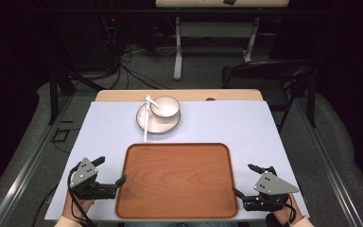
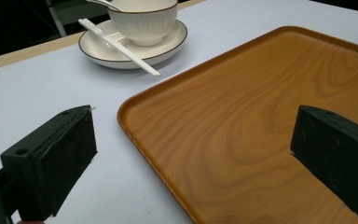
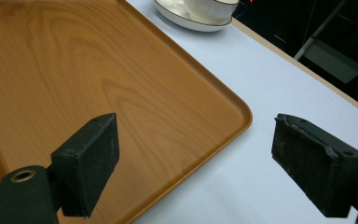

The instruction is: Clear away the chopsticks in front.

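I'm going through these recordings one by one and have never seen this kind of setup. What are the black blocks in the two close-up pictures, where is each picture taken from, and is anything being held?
There is no robot here. A person sits at the table holding a hand-operated tool in each hand: the left gripper and the right gripper.

The wide picture comes from a fixed camera above the person, looking forward and down. The two close-ups come from cameras riding on each gripper; the black blocks are that gripper's own two jaws.

On the pale table cover lies an empty wooden tray. Beyond it stands a white plate carrying a bowl with a spoon in it, and white chopsticks resting across the plate's rim.

Nothing is held: both grippers' jaws stand wide open, one at each side of the tray.
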{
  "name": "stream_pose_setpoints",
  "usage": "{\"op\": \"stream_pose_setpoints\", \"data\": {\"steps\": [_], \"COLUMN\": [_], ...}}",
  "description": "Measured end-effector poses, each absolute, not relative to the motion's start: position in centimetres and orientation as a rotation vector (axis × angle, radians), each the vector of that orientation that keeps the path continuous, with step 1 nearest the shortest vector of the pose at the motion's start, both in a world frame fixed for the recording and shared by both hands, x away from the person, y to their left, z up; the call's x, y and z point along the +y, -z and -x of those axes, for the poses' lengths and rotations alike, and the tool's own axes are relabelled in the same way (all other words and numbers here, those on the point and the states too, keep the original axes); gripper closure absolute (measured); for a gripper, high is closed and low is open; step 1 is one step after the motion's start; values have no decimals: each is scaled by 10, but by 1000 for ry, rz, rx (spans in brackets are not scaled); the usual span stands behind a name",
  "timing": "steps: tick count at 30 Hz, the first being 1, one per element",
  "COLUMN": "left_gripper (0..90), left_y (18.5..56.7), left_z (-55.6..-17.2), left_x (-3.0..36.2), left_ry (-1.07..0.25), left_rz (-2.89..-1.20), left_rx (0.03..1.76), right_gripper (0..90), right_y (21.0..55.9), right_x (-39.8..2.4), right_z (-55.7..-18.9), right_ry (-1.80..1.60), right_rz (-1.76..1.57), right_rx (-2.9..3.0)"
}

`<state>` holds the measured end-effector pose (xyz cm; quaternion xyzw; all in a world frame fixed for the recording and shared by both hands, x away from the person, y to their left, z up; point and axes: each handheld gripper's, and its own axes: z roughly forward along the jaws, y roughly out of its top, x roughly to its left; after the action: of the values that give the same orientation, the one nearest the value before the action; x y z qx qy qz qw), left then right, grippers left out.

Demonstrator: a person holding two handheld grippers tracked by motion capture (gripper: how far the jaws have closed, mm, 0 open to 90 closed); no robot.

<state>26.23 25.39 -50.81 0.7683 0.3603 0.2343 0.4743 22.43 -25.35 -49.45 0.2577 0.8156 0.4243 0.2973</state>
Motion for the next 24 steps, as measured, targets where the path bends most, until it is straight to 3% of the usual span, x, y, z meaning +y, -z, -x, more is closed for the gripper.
{"op": "stream_pose_setpoints", "data": {"steps": [24], "left_gripper": [0], "left_y": [484], "left_z": [-325], "left_x": [241], "left_ry": [-451], "left_rz": [-1910], "left_rx": [977], "right_gripper": [144], "right_y": [494], "right_x": [-253], "right_z": [-224], "right_ry": [-1126], "right_rz": [-681], "right_rx": [2172]}}
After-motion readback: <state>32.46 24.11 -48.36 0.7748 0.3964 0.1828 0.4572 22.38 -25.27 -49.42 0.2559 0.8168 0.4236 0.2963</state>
